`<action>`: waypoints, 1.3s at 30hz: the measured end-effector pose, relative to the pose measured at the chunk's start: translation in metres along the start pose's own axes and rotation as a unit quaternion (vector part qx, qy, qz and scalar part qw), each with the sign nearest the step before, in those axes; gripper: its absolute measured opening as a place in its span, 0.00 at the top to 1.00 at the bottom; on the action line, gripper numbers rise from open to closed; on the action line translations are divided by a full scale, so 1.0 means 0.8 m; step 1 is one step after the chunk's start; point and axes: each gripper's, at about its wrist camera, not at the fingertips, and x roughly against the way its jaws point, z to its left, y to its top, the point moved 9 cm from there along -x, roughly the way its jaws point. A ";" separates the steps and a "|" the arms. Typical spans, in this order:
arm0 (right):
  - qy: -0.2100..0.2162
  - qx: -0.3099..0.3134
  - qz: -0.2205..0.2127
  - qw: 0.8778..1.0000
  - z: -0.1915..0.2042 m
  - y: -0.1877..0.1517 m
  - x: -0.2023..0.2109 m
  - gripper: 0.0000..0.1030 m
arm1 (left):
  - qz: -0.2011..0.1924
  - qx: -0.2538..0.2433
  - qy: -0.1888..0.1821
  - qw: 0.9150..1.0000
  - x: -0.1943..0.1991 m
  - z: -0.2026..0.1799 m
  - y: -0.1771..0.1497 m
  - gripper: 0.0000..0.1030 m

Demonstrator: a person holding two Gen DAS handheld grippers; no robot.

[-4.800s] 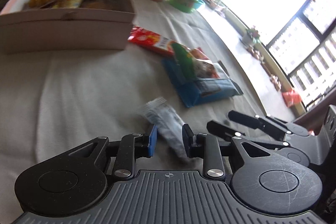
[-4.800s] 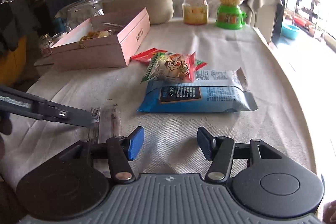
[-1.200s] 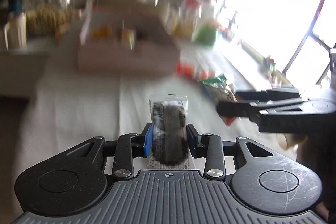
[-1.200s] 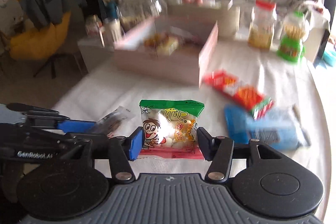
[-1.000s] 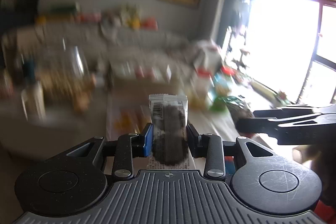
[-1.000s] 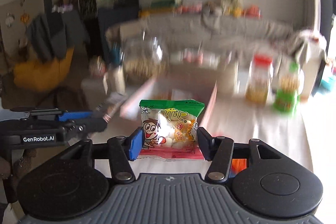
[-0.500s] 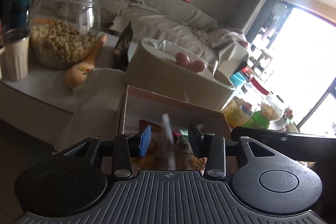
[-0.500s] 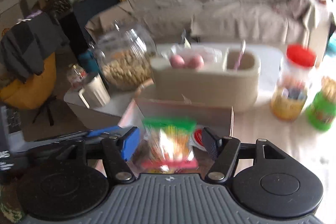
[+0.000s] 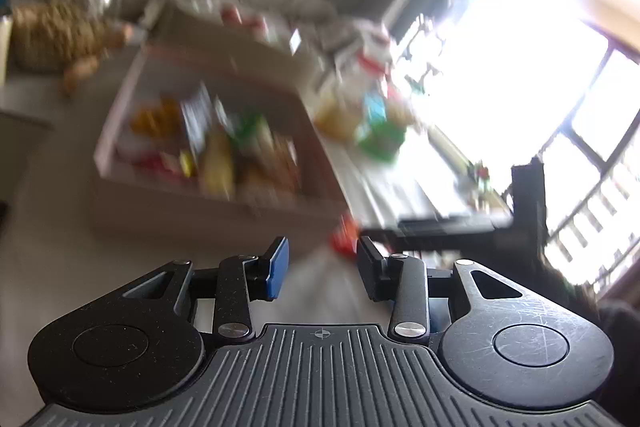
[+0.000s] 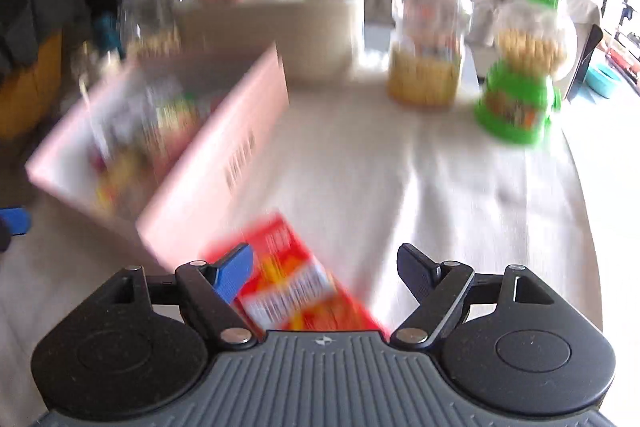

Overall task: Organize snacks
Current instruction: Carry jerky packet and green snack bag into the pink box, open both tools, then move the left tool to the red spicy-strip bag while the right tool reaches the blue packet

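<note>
Both my grippers are empty right now: left gripper (image 9: 320, 269) has its jaws spread wide with nothing between them, right gripper (image 10: 326, 267) is spread wider still, also gripping nothing. Frames are heavily motion-blurred, so details are rough. The box (image 10: 224, 163) sits on the white table (image 10: 460, 195) with a pile of snacks (image 9: 224, 151) inside; I can't tell individual packs apart in there. The red packet (image 10: 296, 283) lies flat on the cloth just beside the box's near corner, and in the right wrist view it sits below and between the right jaws, not gripped. Left wrist view catches only a sliver of it past the box wall. I judge the red packet is the next pick for the right side. Risks: the packet is flat and slick-looking, so closing from above could pinch cloth along with it or skid it away. It's close to the box wall, so a jaw could knock the box. The two grippers are near each other, so they could collide. Jar (image 10: 430, 39) and green dispenser (image 10: 520, 83) stand well apart, low risk.
</note>
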 end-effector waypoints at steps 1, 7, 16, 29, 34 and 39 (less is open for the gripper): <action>0.006 -0.007 -0.002 1.000 -0.001 -0.007 0.001 0.23 | 0.017 -0.003 0.001 1.000 -0.004 -0.003 -0.013 0.59; 0.055 -0.051 -0.010 0.997 0.011 -0.040 0.030 0.49 | 0.068 0.000 0.030 0.997 -0.009 0.005 -0.065 0.61; 0.141 -0.022 -0.001 0.990 0.093 -0.112 0.091 0.76 | 0.062 0.020 0.048 0.997 -0.001 0.008 -0.073 0.61; -0.064 -0.061 -0.099 0.991 0.015 -0.134 0.124 0.27 | 0.059 -0.076 0.048 0.994 -0.044 -0.055 -0.069 0.61; -0.146 -0.034 -0.107 0.983 -0.001 -0.152 0.135 0.22 | 0.058 -0.121 0.043 0.990 -0.066 -0.086 -0.064 0.61; -0.109 -0.101 -0.109 0.983 -0.024 -0.171 0.149 0.22 | 0.054 -0.136 0.053 0.988 -0.089 -0.098 -0.062 0.61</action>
